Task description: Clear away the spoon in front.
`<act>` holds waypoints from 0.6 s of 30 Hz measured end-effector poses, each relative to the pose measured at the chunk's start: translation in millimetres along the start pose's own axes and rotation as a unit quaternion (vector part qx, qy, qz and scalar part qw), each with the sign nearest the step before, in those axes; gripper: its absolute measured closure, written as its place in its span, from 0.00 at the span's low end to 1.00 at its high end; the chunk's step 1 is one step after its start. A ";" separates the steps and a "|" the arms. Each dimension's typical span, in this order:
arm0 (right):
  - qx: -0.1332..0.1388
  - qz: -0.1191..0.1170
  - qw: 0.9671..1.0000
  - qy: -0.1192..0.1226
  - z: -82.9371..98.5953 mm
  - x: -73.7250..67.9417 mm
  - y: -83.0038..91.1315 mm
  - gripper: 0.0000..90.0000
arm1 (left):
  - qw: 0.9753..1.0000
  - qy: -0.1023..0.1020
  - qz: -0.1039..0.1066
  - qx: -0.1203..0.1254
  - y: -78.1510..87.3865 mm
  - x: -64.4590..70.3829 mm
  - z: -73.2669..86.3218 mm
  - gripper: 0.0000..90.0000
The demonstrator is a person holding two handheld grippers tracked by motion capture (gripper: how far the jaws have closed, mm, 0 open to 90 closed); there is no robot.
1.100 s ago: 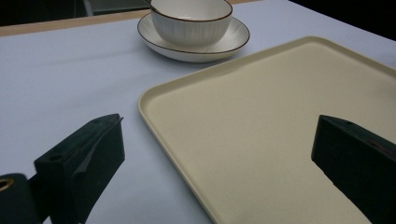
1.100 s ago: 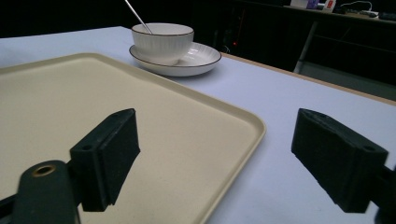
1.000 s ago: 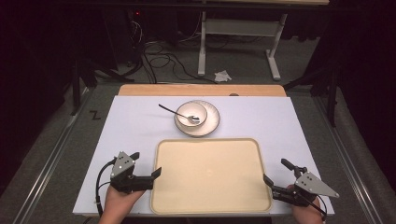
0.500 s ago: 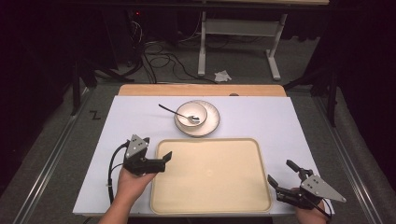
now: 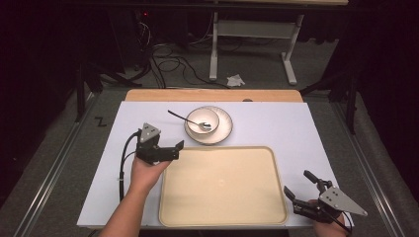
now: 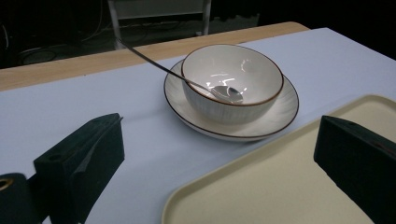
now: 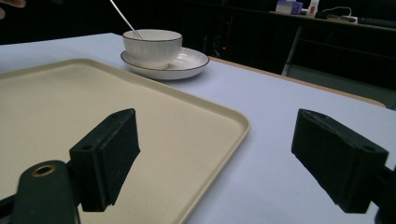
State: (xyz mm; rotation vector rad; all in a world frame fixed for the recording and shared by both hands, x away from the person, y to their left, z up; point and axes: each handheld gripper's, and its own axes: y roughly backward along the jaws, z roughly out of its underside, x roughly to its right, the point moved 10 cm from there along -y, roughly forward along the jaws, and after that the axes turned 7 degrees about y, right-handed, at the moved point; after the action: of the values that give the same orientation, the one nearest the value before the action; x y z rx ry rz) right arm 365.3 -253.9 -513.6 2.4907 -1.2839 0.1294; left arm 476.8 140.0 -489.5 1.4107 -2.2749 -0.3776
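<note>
Left gripper moves up toward the bowl

The right gripper (image 5: 302, 186) waits low at the tray's (image 5: 222, 217) near corner, jaws wide and empty. The left gripper (image 5: 177, 149) has slid up from the tray's near edge to its far left corner, jaws wide, empty. Just past it, the bowl (image 5: 203, 120) sits on its plate (image 5: 225, 129), spoon (image 5: 190, 120) inside. A grab looks next.

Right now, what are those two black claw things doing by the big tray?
A person holds a gripper in each hand at a table. The left gripper is open beside the tray's far left corner, pointing toward the bowl, which sits on a plate with a spoon in it. The right gripper is open at the tray's near right corner. Neither holds anything.
</note>
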 end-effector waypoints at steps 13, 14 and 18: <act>0.003 -0.005 1.000 -0.005 0.2 -0.9 -0.5 0.18 | 1.000 0.015 -0.013 -0.005 -32.2 -12.9 -24.0 0.02; 0.003 -0.005 1.000 -0.009 0.6 -1.0 -0.1 0.18 | 1.000 0.017 -0.014 -0.005 -34.9 -14.6 -26.1 0.02; 0.007 -0.005 1.000 -0.010 0.4 0.3 0.4 0.18 | 0.999 0.022 -0.027 -0.017 -46.9 -25.3 -33.3 0.03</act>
State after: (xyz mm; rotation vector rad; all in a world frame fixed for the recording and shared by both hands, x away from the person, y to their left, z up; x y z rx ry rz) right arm 365.1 -254.6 -513.8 2.5155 -1.2828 0.1130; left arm 539.5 141.8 -486.9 1.4504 -2.1888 -0.3961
